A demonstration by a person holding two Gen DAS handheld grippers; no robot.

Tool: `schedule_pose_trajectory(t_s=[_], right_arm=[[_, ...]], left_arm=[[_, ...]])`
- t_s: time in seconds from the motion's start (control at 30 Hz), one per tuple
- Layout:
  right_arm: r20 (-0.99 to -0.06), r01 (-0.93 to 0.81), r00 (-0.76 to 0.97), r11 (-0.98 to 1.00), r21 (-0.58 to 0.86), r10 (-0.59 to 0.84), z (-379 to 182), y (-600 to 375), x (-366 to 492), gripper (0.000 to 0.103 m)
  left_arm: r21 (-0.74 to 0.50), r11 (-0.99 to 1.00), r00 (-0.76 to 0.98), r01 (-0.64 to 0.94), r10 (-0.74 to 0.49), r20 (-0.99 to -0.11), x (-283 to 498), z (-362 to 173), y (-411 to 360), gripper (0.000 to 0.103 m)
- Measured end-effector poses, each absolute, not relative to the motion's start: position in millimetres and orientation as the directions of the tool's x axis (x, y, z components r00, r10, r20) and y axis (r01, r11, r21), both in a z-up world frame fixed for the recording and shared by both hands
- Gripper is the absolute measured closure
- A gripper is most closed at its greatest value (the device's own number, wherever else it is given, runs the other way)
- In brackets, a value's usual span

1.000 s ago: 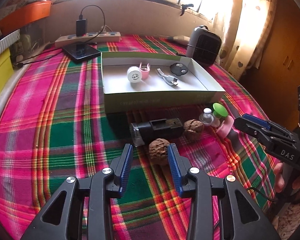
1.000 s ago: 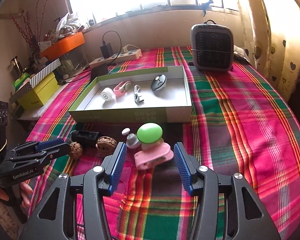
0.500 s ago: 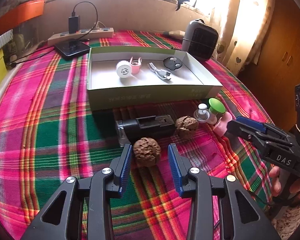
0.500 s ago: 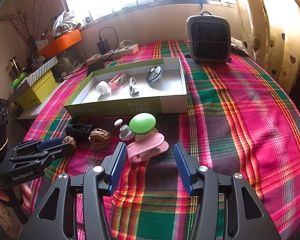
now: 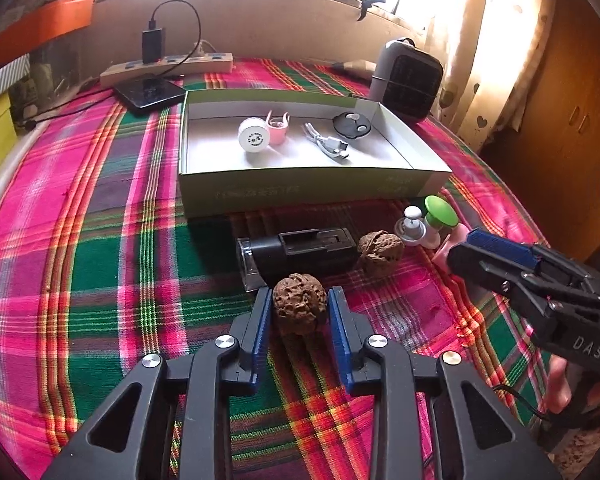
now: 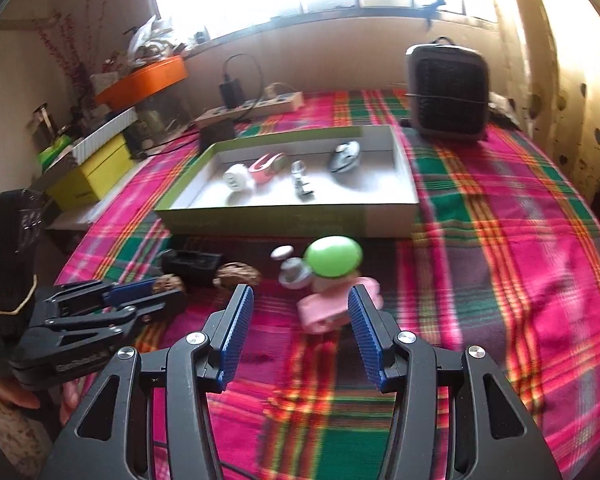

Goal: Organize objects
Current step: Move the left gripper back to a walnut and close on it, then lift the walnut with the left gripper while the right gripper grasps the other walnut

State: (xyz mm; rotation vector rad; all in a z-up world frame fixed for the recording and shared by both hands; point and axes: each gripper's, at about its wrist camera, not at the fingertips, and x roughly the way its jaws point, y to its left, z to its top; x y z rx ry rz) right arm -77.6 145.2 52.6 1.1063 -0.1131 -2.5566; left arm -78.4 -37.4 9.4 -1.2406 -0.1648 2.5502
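Observation:
A brown walnut (image 5: 299, 309) lies on the plaid cloth between the blue pads of my left gripper (image 5: 299, 312), which is open around it with small gaps. A second walnut (image 5: 380, 247) and a black device (image 5: 296, 249) lie just beyond. My right gripper (image 6: 300, 322) is open around a pink clip (image 6: 332, 307); a green-capped item (image 6: 333, 257) and a small white pump (image 6: 290, 266) stand behind it. An open green box (image 5: 312, 190) holds a white round piece (image 5: 253, 139), a pink clip, a cable and a dark disc.
A grey heater (image 5: 410, 80) stands behind the box at the right. A power strip (image 5: 168, 69) and black phone (image 5: 150, 94) lie at the back left. Yellow and orange boxes (image 6: 92, 170) sit off the left edge. The table drops off at right.
My left gripper has moved forward, so the near walnut now sits between its pads. My right gripper has moved forward around the pink clip. Both stay open.

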Motion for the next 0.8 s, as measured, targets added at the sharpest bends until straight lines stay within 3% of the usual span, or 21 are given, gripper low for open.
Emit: schedule_pose_trajectory(t_s=[0.4,0.8], right_arm=[[-0.722,0.415,-0.569,-0.895,0.163,-0.395,49,106,-89,0.052],[-0.763,0.422,-0.525,-0.894,0.152,-0.378,33,91,-111,0.052]], left_arm=[[-0.244,-0.954,-0.599,-0.172,0.298,-0.743,-74,7,-63,0.077],[-0.267,-0.946,-0.606,-0.182,0.322,-0.727,-73,5,-75,0.077]])
